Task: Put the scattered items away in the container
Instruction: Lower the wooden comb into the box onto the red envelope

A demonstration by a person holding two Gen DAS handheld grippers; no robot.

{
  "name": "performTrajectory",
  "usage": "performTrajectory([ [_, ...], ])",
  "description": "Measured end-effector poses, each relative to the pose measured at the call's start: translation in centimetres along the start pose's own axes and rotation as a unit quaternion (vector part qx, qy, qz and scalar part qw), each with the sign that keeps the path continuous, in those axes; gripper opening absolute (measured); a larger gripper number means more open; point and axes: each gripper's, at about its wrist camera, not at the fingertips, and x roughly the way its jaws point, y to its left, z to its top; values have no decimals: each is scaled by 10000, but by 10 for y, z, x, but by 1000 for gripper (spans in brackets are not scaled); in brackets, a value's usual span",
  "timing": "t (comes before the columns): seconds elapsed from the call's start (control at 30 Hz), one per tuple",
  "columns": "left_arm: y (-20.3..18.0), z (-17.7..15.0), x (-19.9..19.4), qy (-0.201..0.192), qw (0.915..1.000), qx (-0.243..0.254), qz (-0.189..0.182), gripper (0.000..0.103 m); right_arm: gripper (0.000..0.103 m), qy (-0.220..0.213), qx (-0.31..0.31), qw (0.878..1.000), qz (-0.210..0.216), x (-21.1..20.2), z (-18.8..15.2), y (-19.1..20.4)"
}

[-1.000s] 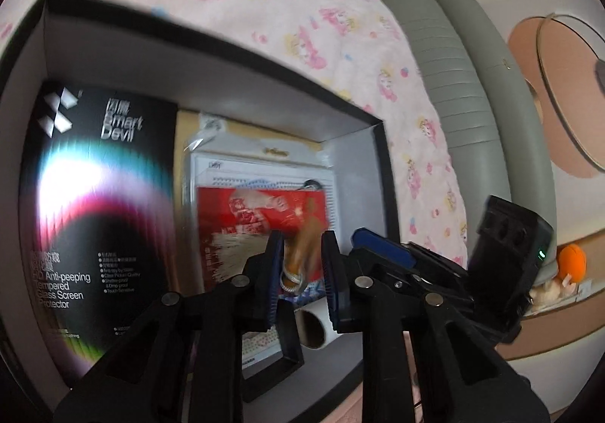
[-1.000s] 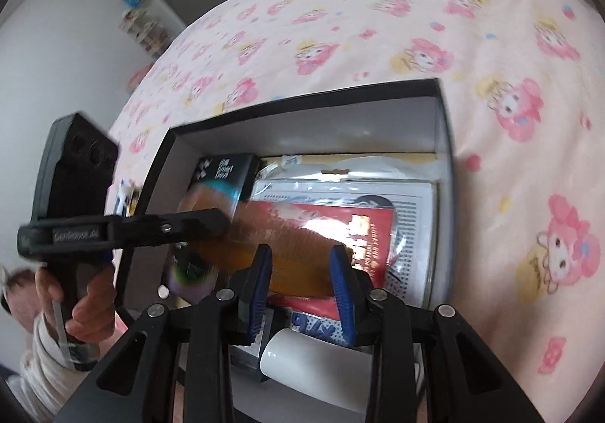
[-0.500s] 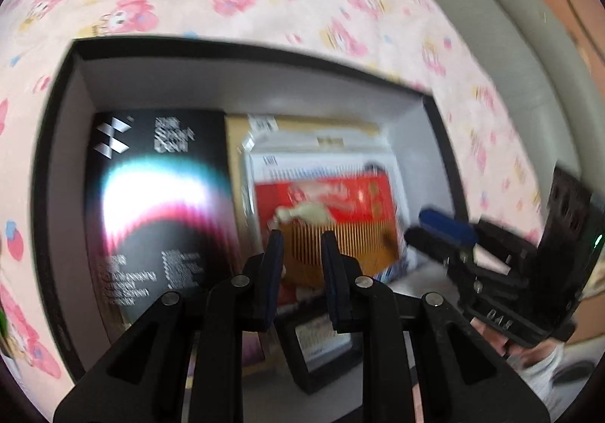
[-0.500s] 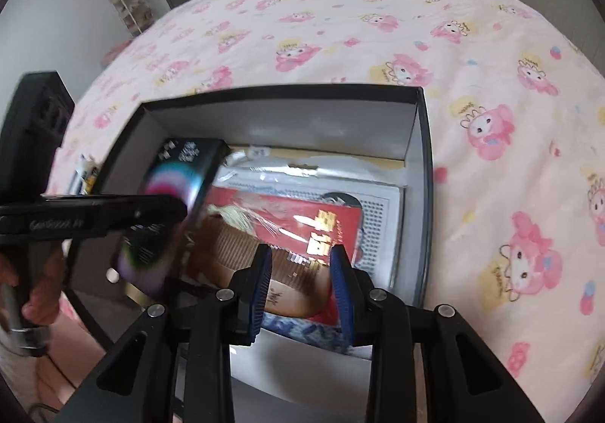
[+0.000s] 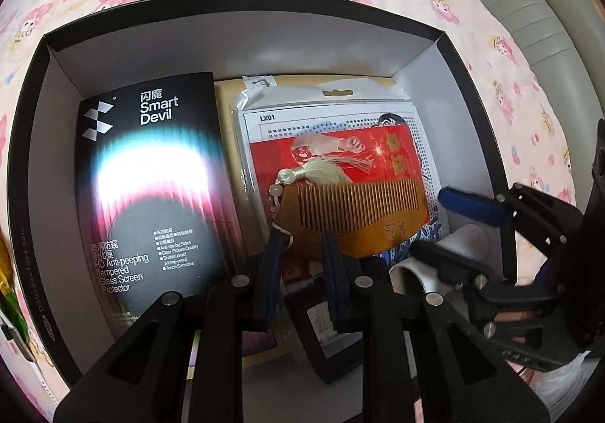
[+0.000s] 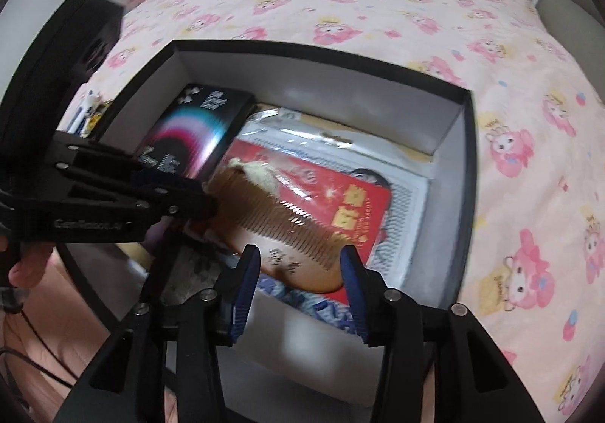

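A black box with grey walls (image 5: 340, 41) (image 6: 378, 101) sits on the bed. In it lie a black Smart Devil screen protector pack (image 5: 151, 196) (image 6: 196, 128), a clear bag with a red packet (image 5: 340, 143) (image 6: 340, 203), and on top a wooden comb (image 5: 359, 219) (image 6: 287, 245) with a cream tassel (image 5: 321, 169). My left gripper (image 5: 302, 249) hovers over the comb's left end, fingers narrowly apart, holding nothing. My right gripper (image 6: 300, 264) is open above the comb's other end and also shows in the left wrist view (image 5: 446, 222).
A white roll (image 5: 412, 271) and a small black frame (image 5: 321, 340) lie at the box's near end. The pink cartoon-print bedspread (image 6: 416, 7) surrounds the box. A grey padded bed edge (image 5: 529, 7) runs along the right. Small packets (image 6: 90, 109) lie left of the box.
The comb has been let go and now lies on the red packet inside the box. Both grippers have drawn back a little; the right one has opened wider.
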Motion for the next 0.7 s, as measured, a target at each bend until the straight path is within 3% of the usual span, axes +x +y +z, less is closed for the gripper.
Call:
performTrajectory([
  [0.23,2,-4,6,50,9999,-27,-85,18,40,290,-116,9995,7,17,-3,5],
  [0.4,6,-7,3,-26,9998,-63,-209,18,40,271,33,9996,-14,18,-3,0],
  [0.57,12,-13,-1,-120,9997,-78,-202,19,40,176,-18,9994,-297,20,-2,0],
  [0.7,18,-16,-4,-101,9994,-99,-328,19,40,206,210,9993,224,8,-5,-7],
])
